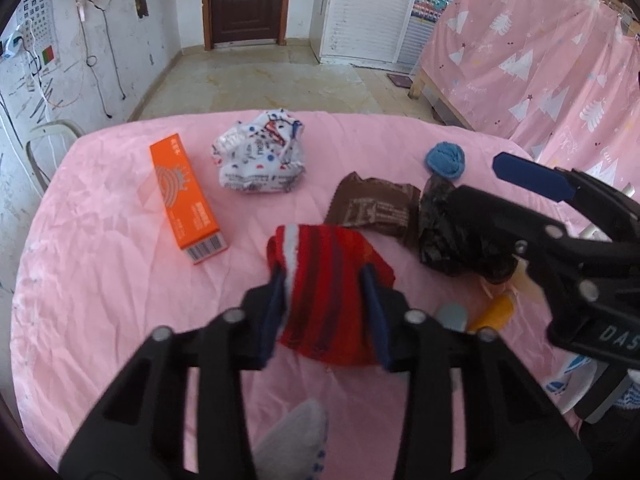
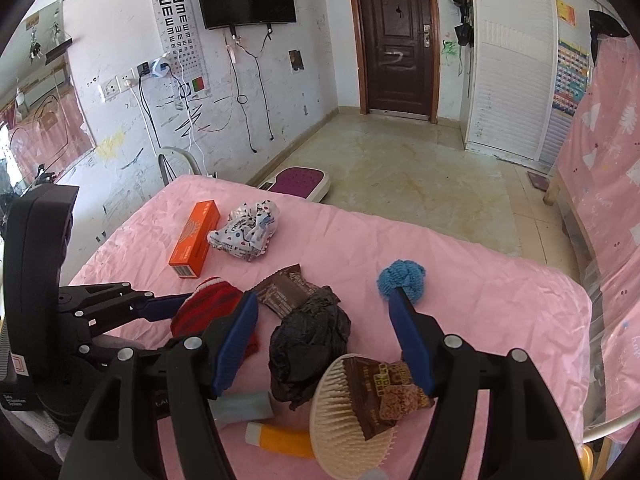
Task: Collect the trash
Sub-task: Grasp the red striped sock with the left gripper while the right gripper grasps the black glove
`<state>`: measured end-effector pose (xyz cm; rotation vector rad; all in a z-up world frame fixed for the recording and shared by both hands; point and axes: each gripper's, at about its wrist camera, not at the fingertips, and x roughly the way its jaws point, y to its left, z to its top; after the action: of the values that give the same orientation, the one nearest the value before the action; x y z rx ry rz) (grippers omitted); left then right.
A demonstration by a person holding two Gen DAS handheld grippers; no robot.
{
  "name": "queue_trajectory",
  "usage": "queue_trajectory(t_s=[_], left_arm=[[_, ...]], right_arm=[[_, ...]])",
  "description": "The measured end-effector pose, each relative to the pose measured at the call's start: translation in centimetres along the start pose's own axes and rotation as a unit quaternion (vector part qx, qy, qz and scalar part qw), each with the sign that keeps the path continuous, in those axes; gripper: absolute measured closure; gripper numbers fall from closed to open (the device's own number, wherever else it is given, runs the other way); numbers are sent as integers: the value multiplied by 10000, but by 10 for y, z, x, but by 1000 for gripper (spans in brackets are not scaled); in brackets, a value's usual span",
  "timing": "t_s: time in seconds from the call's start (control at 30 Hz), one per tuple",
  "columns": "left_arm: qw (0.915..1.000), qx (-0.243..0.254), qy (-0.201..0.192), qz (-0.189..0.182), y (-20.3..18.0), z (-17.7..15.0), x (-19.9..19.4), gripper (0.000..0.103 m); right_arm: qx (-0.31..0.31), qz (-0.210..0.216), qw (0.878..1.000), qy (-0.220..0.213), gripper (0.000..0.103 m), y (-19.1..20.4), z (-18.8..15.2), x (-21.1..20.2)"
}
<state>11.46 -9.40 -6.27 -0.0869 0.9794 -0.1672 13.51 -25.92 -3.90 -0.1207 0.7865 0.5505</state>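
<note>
Two grippers work over the pink sheet (image 2: 460,280): the left gripper (image 1: 326,300) presses its fingers on both sides of a red striped cloth (image 1: 328,280), while the right gripper (image 2: 324,344) stands wide open above a crumpled black bag (image 2: 308,340), with a brown wrapper (image 2: 290,288) just behind it and a dark door (image 2: 396,36) across the room.

Bare pink bedsheet (image 1: 100,320) lies open across the lower left of the left wrist frame. Rightward, a crumpled black plastic bag (image 2: 308,340), brown wrapper (image 2: 290,290) and cream bristle brush (image 2: 340,412) crowd together.
</note>
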Motion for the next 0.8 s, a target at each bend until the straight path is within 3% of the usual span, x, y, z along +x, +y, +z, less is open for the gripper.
queue_trajectory(t_s=[0.13, 0.33, 0.5, 0.63, 0.67, 0.8], left_arm=[[9999, -159, -54, 7, 7, -3, -7, 84], [9989, -396, -238, 97, 28, -8, -28, 84], [9981, -524, -291, 115, 37, -7, -35, 84], [9979, -579, -286, 102, 39, -6, -37, 84], [9979, -575, -289, 98, 40, -8, -37, 84], [9979, -569, -304, 83, 39, -7, -39, 84]], right_arm=[[-150, 4, 9998, 90, 45, 8, -1, 4], [-389, -10, 9990, 226, 46, 21, -4, 14], [-442, -85, 9980, 438, 67, 23, -7, 26], [-488, -157, 9976, 468, 76, 24, -9, 28], [-493, -205, 9975, 455, 84, 23, -9, 27], [-490, -312, 9976, 377, 92, 22, -9, 24]])
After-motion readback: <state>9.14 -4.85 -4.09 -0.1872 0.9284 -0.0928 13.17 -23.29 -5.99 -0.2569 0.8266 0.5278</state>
